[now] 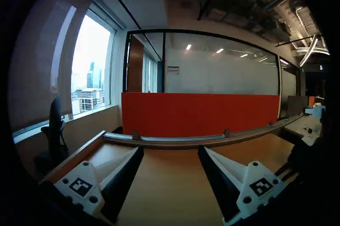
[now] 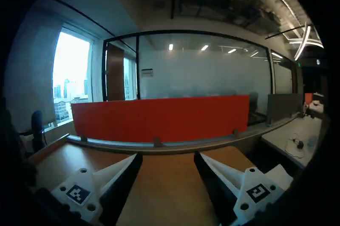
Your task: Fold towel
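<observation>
At the far left, a bright window (image 1: 91,72) and a dark office chair (image 1: 55,128) stood beside a wooden desk (image 1: 170,187). The left gripper (image 1: 170,148) was held level and low over the bare wood, aimed straight at a red divider panel (image 1: 199,113) along the desk's far edge. Its two fingers were spread wide apart, with nothing between them but desktop. Behind the panel rose a glass wall (image 1: 221,68), and a white desk (image 1: 308,126) sat off to the right.

In the right gripper view, the right gripper (image 2: 168,154) took much the same pose: level, close above the same wooden desk, and pointed at the red panel. Its fingers were parted and released, gripping nothing. Just beyond its right finger lay a pale shape (image 2: 284,171), with too little of it in sight to tell what it was. A thin cable (image 2: 297,143) lay on the white desk at the right edge.

Where the towel lay could not be told from either view.
</observation>
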